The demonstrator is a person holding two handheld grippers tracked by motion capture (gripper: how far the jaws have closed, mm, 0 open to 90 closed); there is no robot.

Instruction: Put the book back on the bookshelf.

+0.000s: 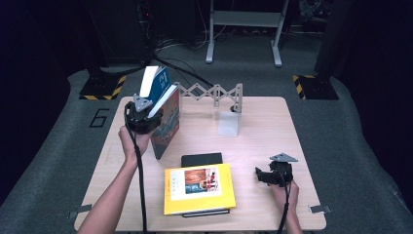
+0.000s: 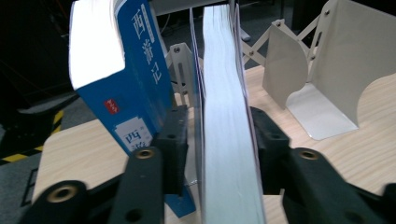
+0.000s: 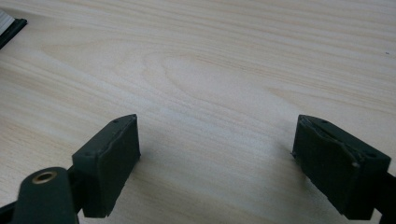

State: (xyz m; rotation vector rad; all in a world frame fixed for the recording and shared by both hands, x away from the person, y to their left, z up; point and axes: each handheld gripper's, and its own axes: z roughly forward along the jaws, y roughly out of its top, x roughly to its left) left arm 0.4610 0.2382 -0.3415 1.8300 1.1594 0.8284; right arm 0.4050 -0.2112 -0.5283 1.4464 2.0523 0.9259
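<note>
The big illustrated book (image 1: pixel 167 124) stands upright at the table's (image 1: pixel 263 146) far left, clamped at its page edge by the left gripper (image 2: pixel 219 140), with a blue book (image 2: pixel 133 79) leaning just beside it. The right gripper (image 3: pixel 215 163) sits near the right edge, jaws wide apart over bare wood, gripping nothing.

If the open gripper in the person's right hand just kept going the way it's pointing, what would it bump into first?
Probably the bare wooden table. The right gripper tilts down at it, jaws apart with nothing between them. From above it faces the yellow book, so skimming level it might reach that instead; depth is unclear.

Four books (image 1: pixel 165 122); one expanding bookend rack (image 1: pixel 214 95); two hand-held grippers (image 1: pixel 141 117).
</note>
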